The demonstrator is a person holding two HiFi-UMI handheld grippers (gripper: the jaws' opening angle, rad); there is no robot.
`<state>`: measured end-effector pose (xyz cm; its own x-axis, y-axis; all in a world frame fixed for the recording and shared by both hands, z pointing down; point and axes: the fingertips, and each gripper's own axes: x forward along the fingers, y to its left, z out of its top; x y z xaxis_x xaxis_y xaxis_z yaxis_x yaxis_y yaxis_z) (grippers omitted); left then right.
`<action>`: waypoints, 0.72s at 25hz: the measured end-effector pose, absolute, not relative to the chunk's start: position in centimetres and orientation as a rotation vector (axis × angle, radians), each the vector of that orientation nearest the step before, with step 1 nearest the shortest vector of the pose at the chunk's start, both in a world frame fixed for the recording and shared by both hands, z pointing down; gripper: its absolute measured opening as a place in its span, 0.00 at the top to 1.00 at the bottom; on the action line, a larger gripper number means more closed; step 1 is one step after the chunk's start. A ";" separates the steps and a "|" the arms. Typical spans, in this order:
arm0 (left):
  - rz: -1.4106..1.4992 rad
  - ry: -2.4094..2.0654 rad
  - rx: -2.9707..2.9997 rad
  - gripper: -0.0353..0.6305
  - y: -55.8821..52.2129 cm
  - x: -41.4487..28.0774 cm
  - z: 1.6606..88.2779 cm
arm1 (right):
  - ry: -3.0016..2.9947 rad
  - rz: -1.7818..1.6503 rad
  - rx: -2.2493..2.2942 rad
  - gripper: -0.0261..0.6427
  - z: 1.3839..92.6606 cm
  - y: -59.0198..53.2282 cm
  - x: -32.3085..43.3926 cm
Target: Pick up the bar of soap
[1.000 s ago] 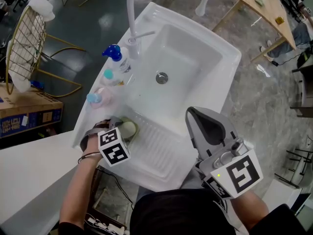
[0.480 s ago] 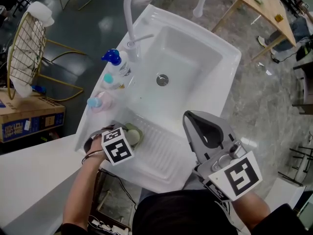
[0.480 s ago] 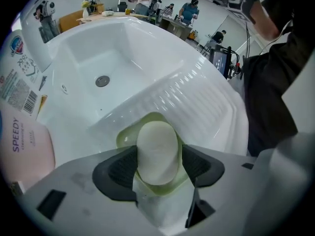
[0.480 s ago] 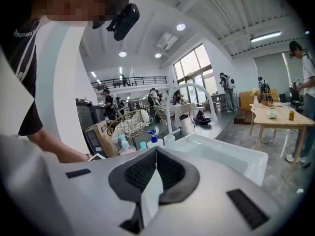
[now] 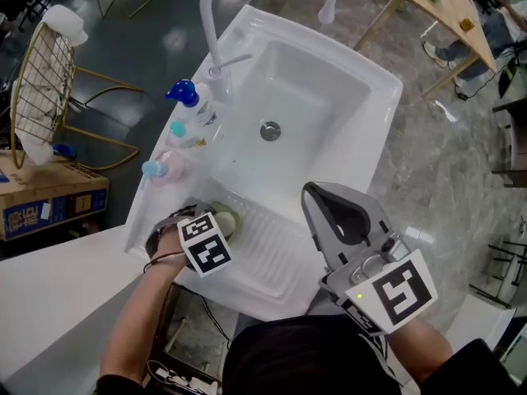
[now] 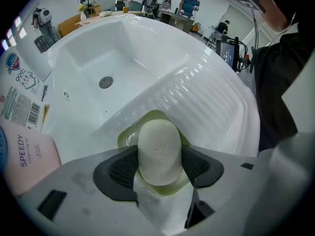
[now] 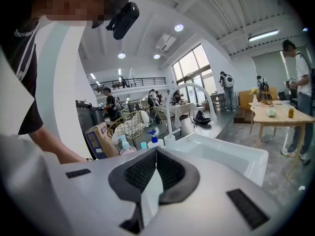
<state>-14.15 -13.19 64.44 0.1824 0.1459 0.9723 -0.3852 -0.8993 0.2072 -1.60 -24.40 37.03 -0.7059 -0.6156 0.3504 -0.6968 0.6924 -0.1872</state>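
Note:
The pale oval bar of soap (image 6: 157, 151) lies in a light green dish (image 6: 126, 137) on the sink's near left corner. My left gripper (image 6: 158, 168) points steeply down over it. Its jaws have just been closing, and both dark pads (image 6: 122, 169) now lie against the bar's sides while the bar still rests in the dish. In the head view the left gripper (image 5: 216, 223) covers most of the soap (image 5: 224, 219). My right gripper (image 5: 319, 194) hangs over the sink's near right edge, shut with nothing in it; the right gripper view shows its pads (image 7: 142, 170) meeting.
The white sink (image 5: 372, 85) has a drain (image 5: 270, 130), a ribbed draining board (image 5: 276, 249) and a tall faucet (image 5: 209, 23). A blue-capped bottle (image 5: 191, 101) and a pink bottle (image 5: 165, 168) stand along its left rim. A wire rack (image 5: 39, 81) and a cardboard box (image 5: 49, 200) stand further left.
The left gripper has shifted slightly right and settled lower over the soap dish. The right gripper has stayed where it was.

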 end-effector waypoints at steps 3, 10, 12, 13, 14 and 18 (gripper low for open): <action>1.766 -0.227 2.055 0.55 -13.2 -14.1 64.4 | -2.634 0.443 1.067 0.95 36.9 -24.4 -0.8; 1.722 -0.266 2.056 0.55 -13.4 -14.1 64.4 | -2.628 0.424 1.123 0.95 35.9 -24.5 1.0; 1.663 -0.322 2.048 0.55 -13.3 -14.2 64.3 | -2.633 0.425 1.140 0.95 35.3 -24.5 1.5; 1.623 -0.364 2.038 0.55 -13.2 -14.3 64.2 | -2.638 0.422 1.147 0.95 34.9 -24.5 1.7; 1.584 -0.410 2.028 0.55 -13.3 -14.5 64.1 | -2.643 0.415 1.153 0.95 34.5 -24.5 1.8; 1.495 -0.558 2.015 0.56 -13.7 -14.8 63.7 | -2.655 0.384 1.165 0.95 33.3 -24.3 2.3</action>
<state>-14.76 -13.74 63.67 0.2902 0.0015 0.9570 -0.6277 -0.7545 0.1916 2.30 -24.28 33.33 -0.6629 -0.6864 0.2990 -0.7430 0.6523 -0.1497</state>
